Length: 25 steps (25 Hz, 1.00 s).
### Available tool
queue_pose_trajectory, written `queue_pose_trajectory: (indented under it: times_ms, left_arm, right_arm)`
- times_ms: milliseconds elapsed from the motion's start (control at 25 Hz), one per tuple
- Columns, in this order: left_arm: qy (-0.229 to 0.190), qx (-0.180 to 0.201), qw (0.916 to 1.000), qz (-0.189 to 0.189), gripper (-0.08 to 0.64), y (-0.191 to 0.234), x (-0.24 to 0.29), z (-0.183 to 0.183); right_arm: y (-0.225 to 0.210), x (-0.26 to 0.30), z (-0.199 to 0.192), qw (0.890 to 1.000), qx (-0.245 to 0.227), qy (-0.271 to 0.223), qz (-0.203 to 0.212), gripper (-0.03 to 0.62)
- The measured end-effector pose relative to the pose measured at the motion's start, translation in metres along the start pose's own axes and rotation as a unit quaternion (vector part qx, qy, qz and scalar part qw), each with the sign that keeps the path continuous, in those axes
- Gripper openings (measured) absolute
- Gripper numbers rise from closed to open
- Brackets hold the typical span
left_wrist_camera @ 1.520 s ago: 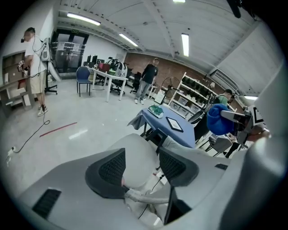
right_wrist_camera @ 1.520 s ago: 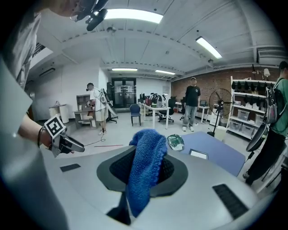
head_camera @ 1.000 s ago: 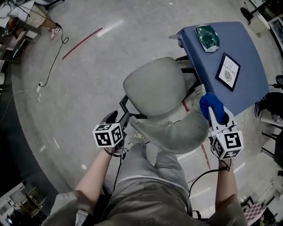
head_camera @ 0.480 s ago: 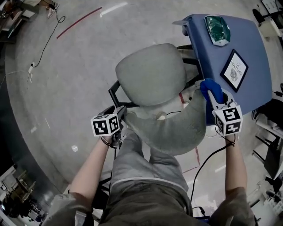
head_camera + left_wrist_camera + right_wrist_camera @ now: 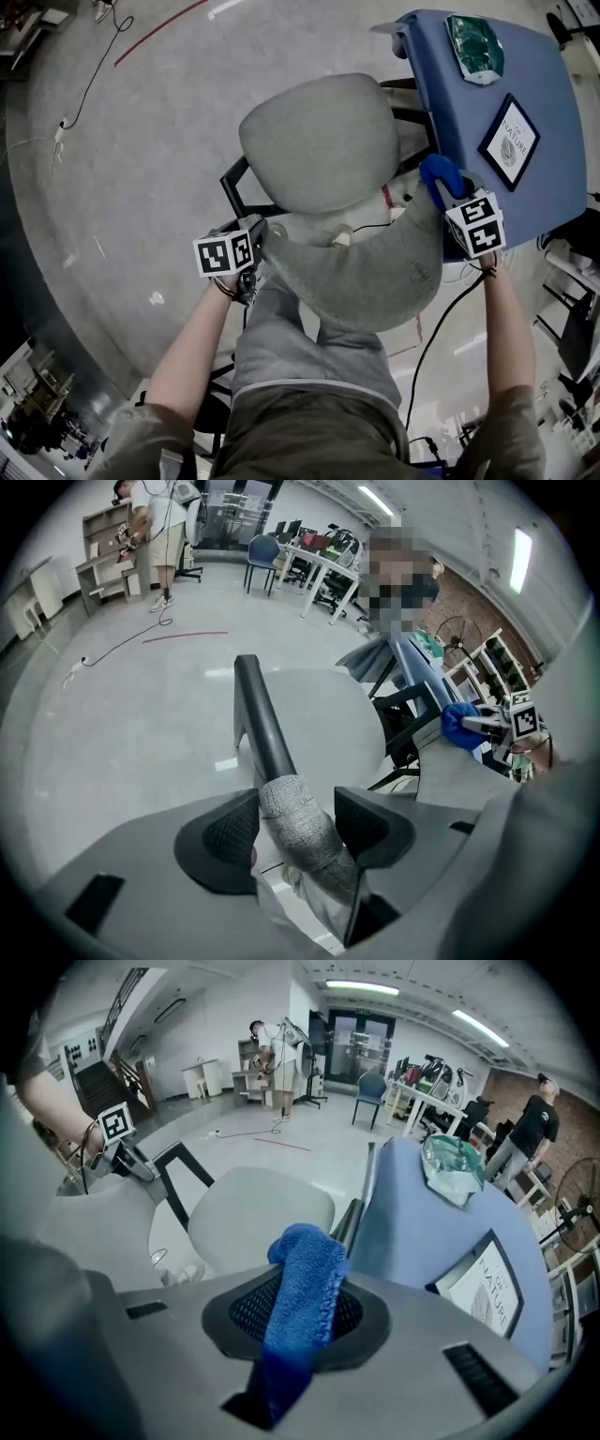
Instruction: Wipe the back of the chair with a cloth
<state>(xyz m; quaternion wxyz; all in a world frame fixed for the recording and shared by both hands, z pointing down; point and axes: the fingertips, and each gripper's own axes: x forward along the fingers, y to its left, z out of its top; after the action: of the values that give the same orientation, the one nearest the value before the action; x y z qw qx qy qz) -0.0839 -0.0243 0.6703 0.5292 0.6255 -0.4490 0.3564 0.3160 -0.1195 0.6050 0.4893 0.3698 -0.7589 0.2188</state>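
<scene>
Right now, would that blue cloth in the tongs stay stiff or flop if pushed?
Probably floppy: the blue cloth droops over the right tongs pinching it. Its fuzzy pile likely drags rather than slides on the chair back.

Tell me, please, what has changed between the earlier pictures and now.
Both grippers came down toward the chair. The left hand-held gripper now straddles the armrest bar, jaws apart. The right hand-held gripper has reached the right end of the backrest and stays shut on the blue cloth. The chair and the table kept their places.
</scene>
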Motion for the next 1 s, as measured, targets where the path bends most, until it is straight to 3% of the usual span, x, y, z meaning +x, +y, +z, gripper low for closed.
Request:
queue_pose_trajectory:
  times_ms: [160,280,400,560,680,760,840,1000]
  left_arm:
    - [0.000,-0.012,0.9999,0.000,0.256,0.001,0.006,-0.002]
    - [0.001,-0.008,1.0000,0.000,0.252,0.001,0.007,-0.003]
    - [-0.001,-0.007,1.0000,-0.001,0.250,0.001,0.006,-0.004]
    - [-0.003,-0.007,1.0000,-0.003,0.250,0.001,0.006,-0.003]
    - [-0.007,-0.009,0.9999,-0.005,0.250,0.001,0.006,-0.003]
    - [-0.009,-0.010,0.9999,-0.006,0.250,0.001,0.006,-0.004]
    - [-0.009,-0.008,0.9999,-0.007,0.249,0.001,0.007,-0.004]
    - [-0.005,0.002,1.0000,-0.006,0.250,0.002,0.007,-0.004]
  right_arm:
    - [0.029,0.010,-0.020,0.994,-0.026,0.072,0.073,0.081]
    - [0.056,0.011,-0.034,0.978,-0.095,0.132,0.127,0.080]
    - [0.107,0.001,-0.045,0.947,-0.155,0.173,0.221,0.078]
    - [0.174,-0.024,-0.067,0.889,-0.231,0.228,0.323,0.078]
    - [0.229,-0.053,-0.057,0.849,-0.226,0.234,0.416,0.078]
    - [0.268,-0.068,-0.045,0.832,-0.232,0.217,0.454,0.077]
    - [0.299,-0.076,-0.025,0.832,-0.229,0.189,0.468,0.077]
    - [0.348,-0.078,0.030,0.853,-0.175,0.120,0.478,0.077]
